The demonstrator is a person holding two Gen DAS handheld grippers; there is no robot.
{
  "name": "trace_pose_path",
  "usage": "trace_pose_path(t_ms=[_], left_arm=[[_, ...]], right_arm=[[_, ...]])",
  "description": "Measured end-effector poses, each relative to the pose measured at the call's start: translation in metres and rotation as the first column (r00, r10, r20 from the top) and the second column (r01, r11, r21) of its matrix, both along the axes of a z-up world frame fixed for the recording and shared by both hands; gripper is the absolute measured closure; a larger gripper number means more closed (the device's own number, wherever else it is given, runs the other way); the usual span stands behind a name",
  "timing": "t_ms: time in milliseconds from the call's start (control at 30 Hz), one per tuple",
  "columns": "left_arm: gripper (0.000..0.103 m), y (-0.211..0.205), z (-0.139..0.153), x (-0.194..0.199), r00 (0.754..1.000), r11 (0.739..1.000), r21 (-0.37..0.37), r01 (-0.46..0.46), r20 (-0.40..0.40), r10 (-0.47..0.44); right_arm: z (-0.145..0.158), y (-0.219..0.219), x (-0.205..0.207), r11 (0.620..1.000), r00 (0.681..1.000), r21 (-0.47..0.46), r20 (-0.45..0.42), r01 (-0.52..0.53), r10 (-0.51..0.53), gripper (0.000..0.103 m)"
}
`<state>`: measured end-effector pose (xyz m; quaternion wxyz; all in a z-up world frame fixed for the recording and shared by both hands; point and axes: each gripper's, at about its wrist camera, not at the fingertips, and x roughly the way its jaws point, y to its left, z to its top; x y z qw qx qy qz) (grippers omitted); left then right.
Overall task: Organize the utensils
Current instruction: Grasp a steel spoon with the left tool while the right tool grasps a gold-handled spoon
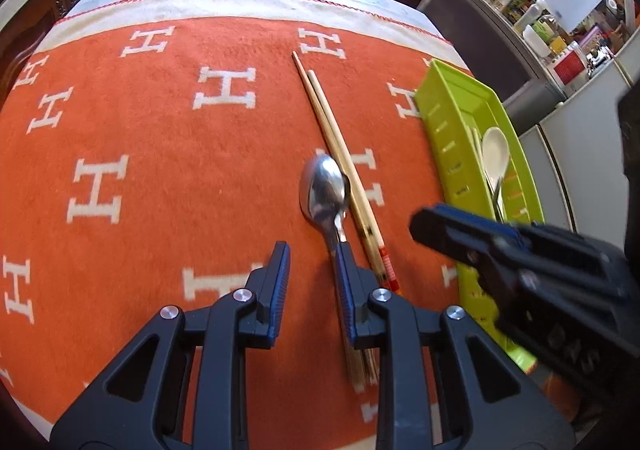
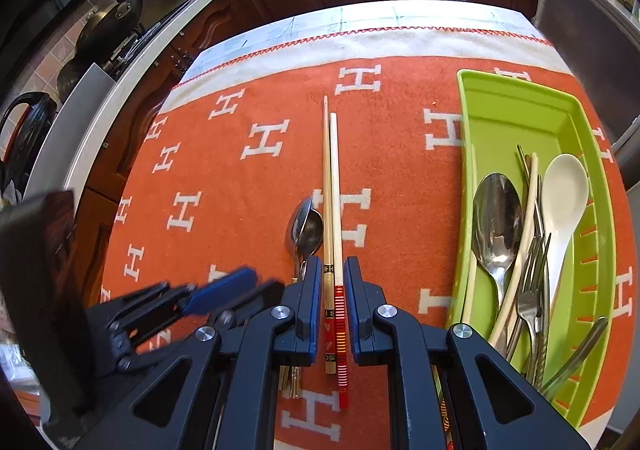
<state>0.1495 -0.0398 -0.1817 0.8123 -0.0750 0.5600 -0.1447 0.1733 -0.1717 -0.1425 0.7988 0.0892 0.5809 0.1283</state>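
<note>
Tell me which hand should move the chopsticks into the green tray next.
Right. The right gripper already straddles the chopsticks, beside the green tray. The left gripper stands open at the metal spoon.

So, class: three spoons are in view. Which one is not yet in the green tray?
The metal spoon lying on the orange cloth beside the chopsticks; the other metal spoon and white spoon lie in the tray.

Orange blanket (image 2: pixel 248 178) with white H pattern, lime-green tray (image 2: pixel 516 118)
</note>
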Motion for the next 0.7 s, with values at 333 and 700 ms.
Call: trace_pose_path(t_ms=[333,700], left_arm=[[0.083,-0.025,-0.009,0.022,1.0,0.999,0.039,0.017,0.002,-0.017],[0.092,-0.02,-0.009,0.031,1.0,1.0,0.014,-0.016,0.015,0.016]], right_arm=[[0.001,-0.014,-0.006,1.0,1.0,0.01,0.004,0.027,-0.027,0.092],[0.003,-0.017,-0.011,0.999,1.0,0.024,0.003,0.026,-0.026,0.092]])
